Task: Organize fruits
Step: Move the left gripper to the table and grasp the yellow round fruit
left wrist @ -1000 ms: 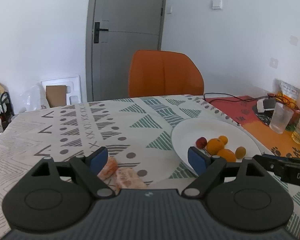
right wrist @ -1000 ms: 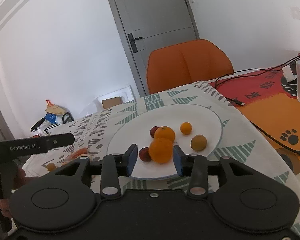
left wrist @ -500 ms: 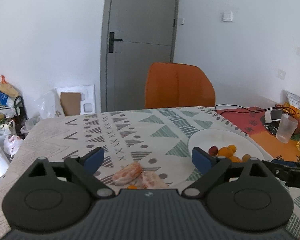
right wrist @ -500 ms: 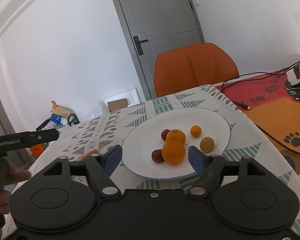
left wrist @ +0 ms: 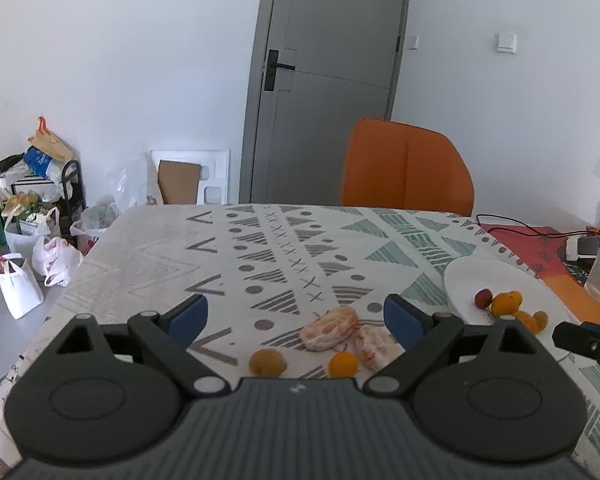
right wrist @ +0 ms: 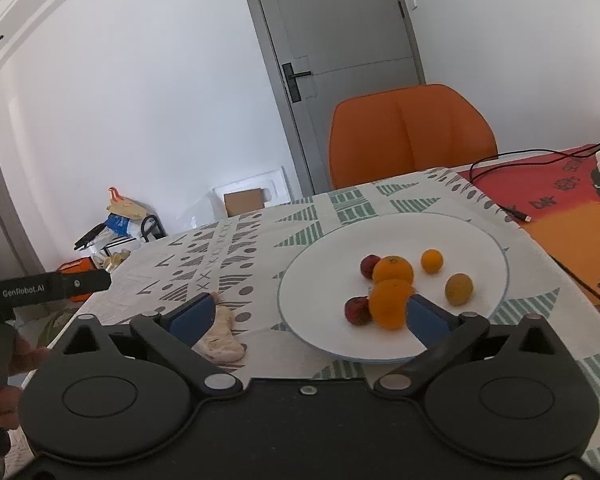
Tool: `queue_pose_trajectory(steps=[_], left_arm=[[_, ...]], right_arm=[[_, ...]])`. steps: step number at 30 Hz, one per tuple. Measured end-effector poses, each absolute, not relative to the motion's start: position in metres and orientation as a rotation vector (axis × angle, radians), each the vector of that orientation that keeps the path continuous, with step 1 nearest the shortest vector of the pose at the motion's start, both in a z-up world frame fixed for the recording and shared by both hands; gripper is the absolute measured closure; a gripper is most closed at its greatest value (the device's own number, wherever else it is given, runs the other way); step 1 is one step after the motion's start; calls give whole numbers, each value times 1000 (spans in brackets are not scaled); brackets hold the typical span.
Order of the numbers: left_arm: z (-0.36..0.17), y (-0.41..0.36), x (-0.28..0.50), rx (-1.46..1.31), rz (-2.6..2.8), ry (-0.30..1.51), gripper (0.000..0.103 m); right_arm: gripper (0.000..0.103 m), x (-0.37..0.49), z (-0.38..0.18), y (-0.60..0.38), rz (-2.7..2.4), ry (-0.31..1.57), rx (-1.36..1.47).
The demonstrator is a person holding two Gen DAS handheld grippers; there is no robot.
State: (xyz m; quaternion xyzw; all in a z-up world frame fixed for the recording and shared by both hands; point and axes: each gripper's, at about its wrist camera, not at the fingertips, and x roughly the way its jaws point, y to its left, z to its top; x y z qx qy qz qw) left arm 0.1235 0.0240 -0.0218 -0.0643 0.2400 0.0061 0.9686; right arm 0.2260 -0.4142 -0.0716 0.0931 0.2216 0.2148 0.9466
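From where I stand, the white plate already holds 6 pieces: 2 oranges stacked close, 2 small red fruits, a little orange one and a brownish-green one. The right gripper has just been spreading its jaws, and they now stand wide with nothing pinched; the nearest orange sits on the plate just beside the right-hand pad. That closeness is my 1st worry: a careless pull-back could clip the orange and send it rolling into the red fruit or off the rim. The left gripper is also wide open and empty, hovering over the patterned tablecloth, where 4 things wait: 2 peeled citrus pieces lying against each other, a small round orange fruit and a dull yellow fruit. The peeled pieces look soft and wet, so I'd guess a hard squeeze crushes them, or the pair comes up together and 1 drops on the way. The 2 small round fruits lie close under the gripper's body, where aiming seems awkward, and a nudge from a pad could roll them towards the near table edge. The 2 grippers sit close, so both heading for the plate together risks a knock.
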Motion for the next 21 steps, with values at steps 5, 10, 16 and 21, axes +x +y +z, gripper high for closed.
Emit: queue_pose_trajectory(steps=[5, 10, 16, 21], left_arm=[[-34, 31, 125, -140, 9, 504, 11], [-47, 40, 130, -161, 15, 526, 14], [-59, 45, 139, -178, 5, 555, 29], [-70, 48, 147, -187, 8, 576, 35]], right_arm=[[0, 228, -75, -402, 457, 456, 178], [0, 231, -76, -389, 486, 461, 163], [2, 234, -77, -369, 521, 468, 124], [3, 236, -80, -356, 547, 480, 92]])
